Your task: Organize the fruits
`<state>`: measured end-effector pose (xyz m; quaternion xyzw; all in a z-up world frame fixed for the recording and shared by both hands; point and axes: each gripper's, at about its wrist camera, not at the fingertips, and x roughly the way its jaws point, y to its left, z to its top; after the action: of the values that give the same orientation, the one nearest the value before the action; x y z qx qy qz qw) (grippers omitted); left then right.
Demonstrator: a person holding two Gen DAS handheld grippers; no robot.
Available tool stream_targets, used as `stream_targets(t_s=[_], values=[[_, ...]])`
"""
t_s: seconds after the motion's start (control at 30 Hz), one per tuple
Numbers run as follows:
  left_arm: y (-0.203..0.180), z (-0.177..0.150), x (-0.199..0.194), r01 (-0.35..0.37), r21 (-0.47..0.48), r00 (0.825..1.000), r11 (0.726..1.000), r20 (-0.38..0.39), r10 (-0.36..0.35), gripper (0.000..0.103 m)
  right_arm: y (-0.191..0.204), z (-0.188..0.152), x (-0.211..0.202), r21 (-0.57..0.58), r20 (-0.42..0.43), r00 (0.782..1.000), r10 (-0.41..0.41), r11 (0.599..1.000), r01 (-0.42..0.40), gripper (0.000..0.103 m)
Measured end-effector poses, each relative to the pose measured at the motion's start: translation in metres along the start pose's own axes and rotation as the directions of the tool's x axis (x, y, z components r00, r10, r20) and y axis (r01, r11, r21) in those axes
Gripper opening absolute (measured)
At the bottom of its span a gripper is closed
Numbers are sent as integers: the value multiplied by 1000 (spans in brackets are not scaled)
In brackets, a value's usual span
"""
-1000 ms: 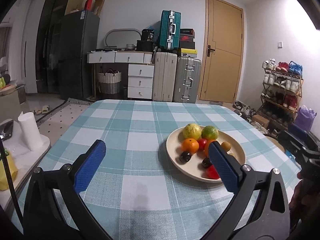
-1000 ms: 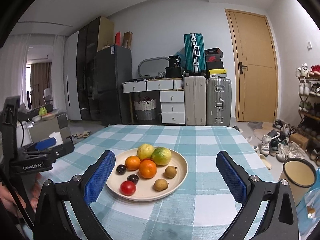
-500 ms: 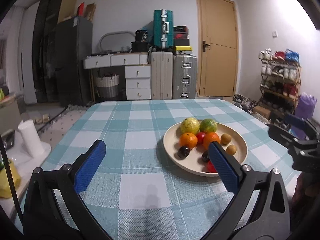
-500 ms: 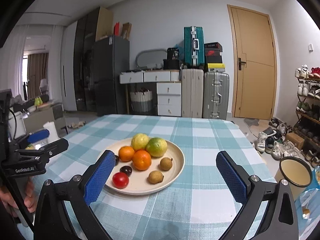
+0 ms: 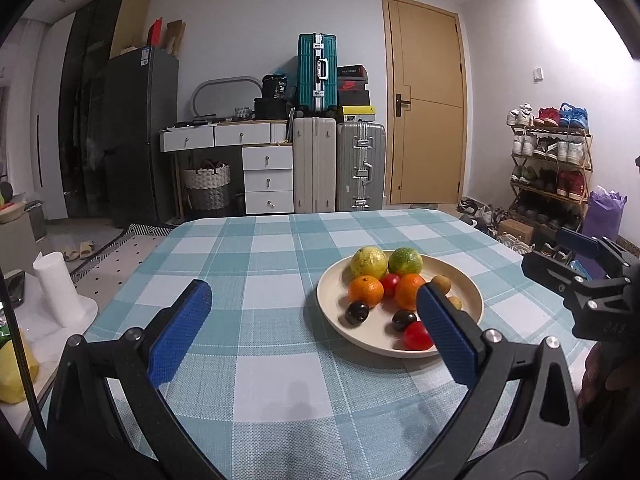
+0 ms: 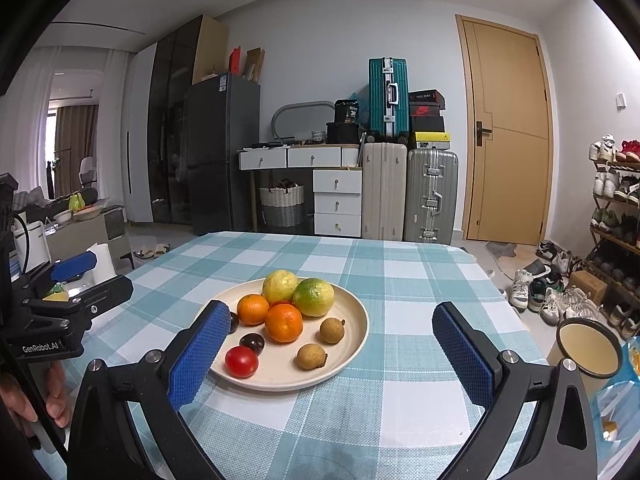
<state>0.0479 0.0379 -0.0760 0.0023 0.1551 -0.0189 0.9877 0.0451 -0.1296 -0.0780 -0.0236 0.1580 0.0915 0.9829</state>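
From the left wrist view, the fruits sit together on a cream plate (image 5: 470,296) on the checked counter (image 5: 280,248): a yellow citrus (image 5: 369,262) and a green citrus (image 5: 405,262) at the far side, 2 oranges (image 5: 365,290) nearer, a dark plum (image 5: 357,312) and a red tomato (image 5: 416,336) toward the near rim. No fruit lies loose on the cloth, which fits either a sorting already gathered onto the plate or a plate waiting to be sorted out; these pictures do not settle which. The left gripper (image 5: 312,334) hovers low over the counter, left of the plate, its blue pads spread wide and holding nothing. From the right wrist view, 2 small brown fruits (image 6: 332,330) also show at the plate's right side. The right gripper (image 6: 332,360) hangs level just before the near rim, pointed at the plate, jaws spread wide and empty, with a hand (image 6: 24,404) gripping the other tool at the left edge.
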Motion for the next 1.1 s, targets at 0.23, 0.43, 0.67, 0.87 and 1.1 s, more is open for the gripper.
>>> stream_targets(t_s=[0.23,0.43,0.67,0.87,1.1], values=[[-1,0,0,0,-1,1000,1000,-1,0,102,1,0,-1,0,0,1000,3,1000,-3,103],[-2,-1,-4,-9,-3,1000,1000,0,9,102,2,0,-2,-1,0,1000,5,1000,-5,103],[-2,-1,-5,-7,-2,1000,1000,0,7,102,2,0,-3,-2,1,1000,4,1000,-4,103],[-2,0,-5,-6,-2,1000,1000,0,6,102,2,0,-2,-1,0,1000,5,1000,-5,103],[-1,-1,-5,-6,-4,1000,1000,-1,6,102,2,0,-2,-1,0,1000,5,1000,-5,103]])
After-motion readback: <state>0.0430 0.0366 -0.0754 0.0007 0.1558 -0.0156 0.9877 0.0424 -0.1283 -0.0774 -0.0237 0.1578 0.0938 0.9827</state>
